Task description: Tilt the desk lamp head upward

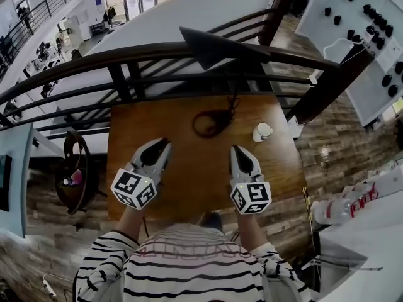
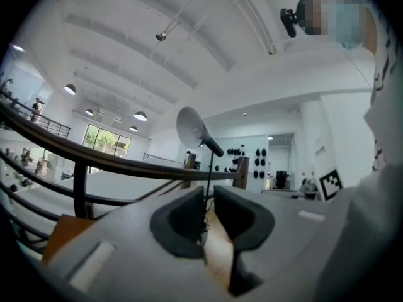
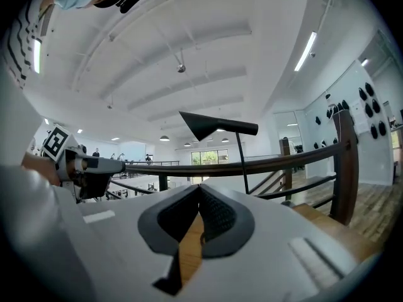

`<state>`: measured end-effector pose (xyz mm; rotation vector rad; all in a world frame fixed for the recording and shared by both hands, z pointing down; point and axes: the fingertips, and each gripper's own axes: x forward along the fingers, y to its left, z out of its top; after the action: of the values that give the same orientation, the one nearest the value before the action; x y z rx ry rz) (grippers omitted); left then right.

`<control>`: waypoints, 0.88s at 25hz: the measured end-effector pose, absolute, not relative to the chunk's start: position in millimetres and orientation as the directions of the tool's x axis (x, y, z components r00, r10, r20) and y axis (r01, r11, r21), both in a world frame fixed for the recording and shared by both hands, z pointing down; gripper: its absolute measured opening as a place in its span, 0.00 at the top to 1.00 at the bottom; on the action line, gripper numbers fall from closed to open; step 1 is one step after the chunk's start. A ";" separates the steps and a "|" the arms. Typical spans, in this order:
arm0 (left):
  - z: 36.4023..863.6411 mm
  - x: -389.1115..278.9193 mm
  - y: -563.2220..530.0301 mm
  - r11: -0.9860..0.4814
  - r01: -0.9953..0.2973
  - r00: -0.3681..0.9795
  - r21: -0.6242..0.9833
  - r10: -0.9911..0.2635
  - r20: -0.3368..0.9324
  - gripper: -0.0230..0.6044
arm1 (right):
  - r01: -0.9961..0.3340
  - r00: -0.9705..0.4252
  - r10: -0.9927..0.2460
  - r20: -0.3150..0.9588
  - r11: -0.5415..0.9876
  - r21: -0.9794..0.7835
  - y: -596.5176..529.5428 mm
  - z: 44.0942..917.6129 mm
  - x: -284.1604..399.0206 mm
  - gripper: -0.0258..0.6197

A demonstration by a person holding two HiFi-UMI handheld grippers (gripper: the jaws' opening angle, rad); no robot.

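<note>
Lamp head (image 1: 214, 46): hanging over the desk's (image 1: 145, 131) far edge, well beyond both tongs.
Left tongs (image 1: 165, 143): I'm holding them slightly apart, empty.
Right tongs (image 1: 235, 150): I'm holding them pressed together, empty.
Doing it well: I'm aiming to steady the stem (image 3: 242, 162) and lift under the shade's rim slowly.

Warm brown wood on the desk (image 1: 189, 168), black on the lamp head (image 1: 211, 46). White on the small round object (image 1: 262, 131) near the desk's right edge; black-and-white stripes on the shirt (image 1: 189, 266).

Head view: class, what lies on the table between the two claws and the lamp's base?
Only bare table lies before the lamp base in the head view; the white cup stands aside.
</note>
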<state>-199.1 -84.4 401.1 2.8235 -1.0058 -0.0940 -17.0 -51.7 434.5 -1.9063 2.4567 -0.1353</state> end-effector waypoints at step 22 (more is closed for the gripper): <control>455.1 -232.0 -28.4 -0.760 -0.626 0.778 0.175 -0.625 0.069 0.96 | -0.971 -0.221 -0.969 0.114 0.208 -0.115 13.6 473.4 -57.7 0.96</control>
<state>-232.0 -28.4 455.1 2.7817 -0.9886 0.0097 -57.7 13.6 473.4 -1.9705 2.4549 -0.2550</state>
